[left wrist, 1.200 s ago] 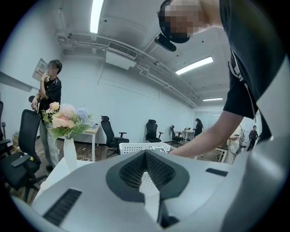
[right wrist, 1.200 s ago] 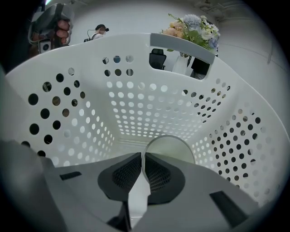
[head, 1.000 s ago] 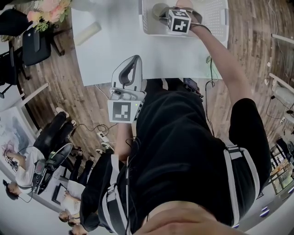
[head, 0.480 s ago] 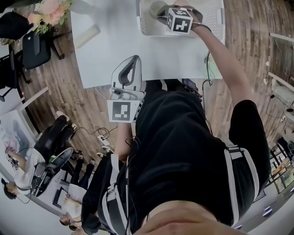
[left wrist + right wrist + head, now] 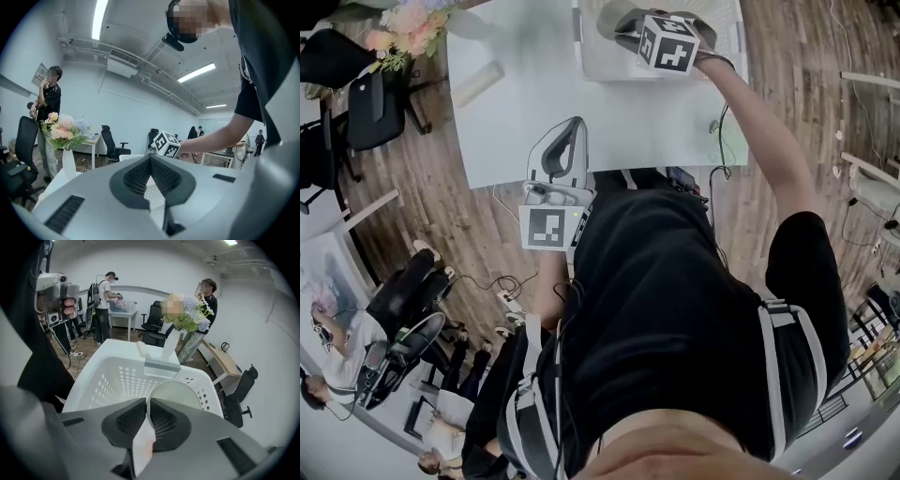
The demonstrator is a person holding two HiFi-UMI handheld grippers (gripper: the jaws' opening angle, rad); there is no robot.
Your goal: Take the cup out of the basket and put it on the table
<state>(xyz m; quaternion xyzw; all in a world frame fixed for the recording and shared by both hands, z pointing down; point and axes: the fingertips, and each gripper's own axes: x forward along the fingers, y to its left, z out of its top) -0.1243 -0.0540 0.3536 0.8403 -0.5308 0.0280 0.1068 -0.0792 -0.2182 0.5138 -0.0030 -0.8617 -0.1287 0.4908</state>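
The right hand-held gripper [image 5: 146, 401], clenched on the rim of the pale round cup [image 5: 180, 394], has risen in the last second. The cup now hangs over the white perforated plastic basket [image 5: 108, 380], seemingly clear of it. Setting it on the white surface [image 5: 525, 103] remains. The left hand-held gripper [image 5: 150, 161] is closed, empty.

The right arm [image 5: 759, 131] stretches to the frame's top edge, the right gripper [image 5: 628, 31] angled downward — jaws clamped on the cup [image 5: 176, 392] rim. The left gripper [image 5: 576, 128] sits centre-left, near level, jaws together.
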